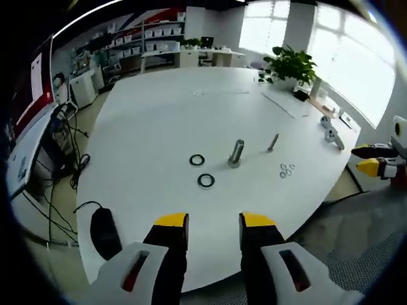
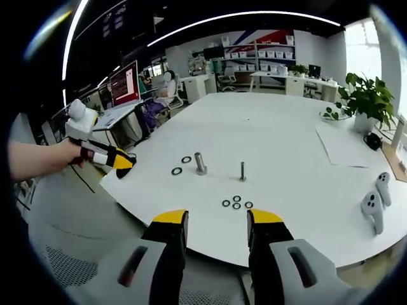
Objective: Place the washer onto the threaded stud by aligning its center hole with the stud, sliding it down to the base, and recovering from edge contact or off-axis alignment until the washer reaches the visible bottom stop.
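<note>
With both tools spread and holding nothing, choose one large washer [image 1: 205,181] on the counter [image 1: 159,121], pinch its rim, then center it over what seems the thick stud [image 1: 236,154].

A large white table [image 1: 159,121] carries a thick upright stud [image 1: 236,153] near its middle, with two dark washers [image 1: 201,170] lying flat at its 8 o'clock in the left gripper view. A thinner stud [image 1: 273,142] stands at its 2 o'clock, and three small washers [image 1: 287,169] cluster at its 4 o'clock. Toward the far edge sit a potted plant [image 1: 290,65], paper sheets [image 2: 346,147] and two white controllers [image 2: 375,202].
</note>
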`<action>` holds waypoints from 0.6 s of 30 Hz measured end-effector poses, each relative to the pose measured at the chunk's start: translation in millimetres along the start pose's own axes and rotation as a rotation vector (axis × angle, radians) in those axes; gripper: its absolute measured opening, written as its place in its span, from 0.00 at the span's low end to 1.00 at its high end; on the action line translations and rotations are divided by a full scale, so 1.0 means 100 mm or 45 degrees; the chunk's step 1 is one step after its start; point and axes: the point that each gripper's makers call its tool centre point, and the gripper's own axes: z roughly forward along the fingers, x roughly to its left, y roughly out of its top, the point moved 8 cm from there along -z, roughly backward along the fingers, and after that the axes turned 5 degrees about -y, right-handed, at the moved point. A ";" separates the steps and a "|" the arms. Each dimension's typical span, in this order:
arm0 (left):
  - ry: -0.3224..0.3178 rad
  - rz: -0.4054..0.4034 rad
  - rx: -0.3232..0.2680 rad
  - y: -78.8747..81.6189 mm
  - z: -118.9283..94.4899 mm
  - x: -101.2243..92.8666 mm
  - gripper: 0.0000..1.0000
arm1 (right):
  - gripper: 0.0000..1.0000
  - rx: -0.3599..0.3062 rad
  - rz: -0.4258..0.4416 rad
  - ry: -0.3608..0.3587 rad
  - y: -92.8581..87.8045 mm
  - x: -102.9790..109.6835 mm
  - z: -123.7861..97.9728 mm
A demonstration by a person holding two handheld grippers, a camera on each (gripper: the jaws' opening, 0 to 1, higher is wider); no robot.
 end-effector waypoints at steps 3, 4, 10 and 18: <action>-0.031 -0.056 0.013 0.03 0.10 0.01 0.36 | 0.39 -0.001 0.001 0.000 0.00 0.00 0.00; -0.030 -0.052 0.020 0.04 0.13 0.02 0.37 | 0.39 -0.002 0.001 0.000 0.00 0.00 0.00; -0.038 0.003 0.098 0.11 0.31 -0.02 0.37 | 0.38 0.005 -0.009 0.008 -0.01 0.01 0.01; -0.057 0.017 0.174 0.19 0.62 -0.03 0.37 | 0.38 0.004 -0.007 0.009 0.00 0.00 0.01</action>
